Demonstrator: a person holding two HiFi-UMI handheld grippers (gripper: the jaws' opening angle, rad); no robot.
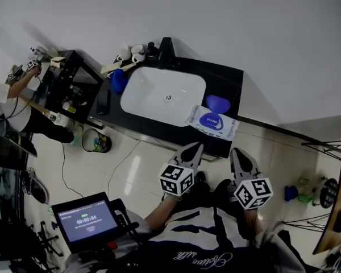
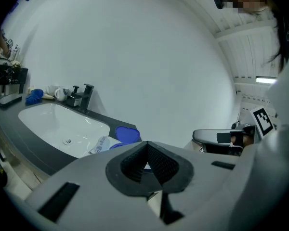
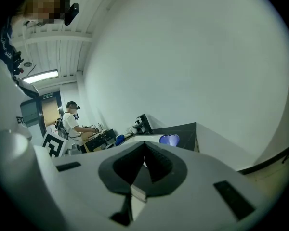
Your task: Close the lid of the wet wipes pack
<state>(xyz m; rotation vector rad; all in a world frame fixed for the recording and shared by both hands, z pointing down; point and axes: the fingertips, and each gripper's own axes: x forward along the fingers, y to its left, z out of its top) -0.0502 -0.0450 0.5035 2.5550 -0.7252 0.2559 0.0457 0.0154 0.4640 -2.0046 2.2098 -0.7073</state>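
Note:
The wet wipes pack (image 1: pixel 212 123) lies on the black counter (image 1: pixel 233 81) to the right of the white basin (image 1: pixel 162 94). Its blue heart-shaped lid (image 1: pixel 217 103) stands open behind it. In the left gripper view the pack (image 2: pixel 102 144) and its lid (image 2: pixel 127 134) show just beyond the jaws. The right gripper view shows only the lid (image 3: pixel 170 139). My left gripper (image 1: pixel 196 147) and right gripper (image 1: pixel 236 151) hover in front of the counter edge, short of the pack. Both are shut and hold nothing. The left gripper (image 2: pixel 147 146) and right gripper (image 3: pixel 144 144) have their tips meeting.
A black faucet (image 1: pixel 166 53), white cups (image 1: pixel 132 53) and a blue cloth (image 1: pixel 118 79) stand round the basin's far left. A black flat device (image 1: pixel 103 101) lies on the counter's left end. A bin (image 1: pixel 95 141) sits on the floor. A person (image 1: pixel 5 90) works at the left.

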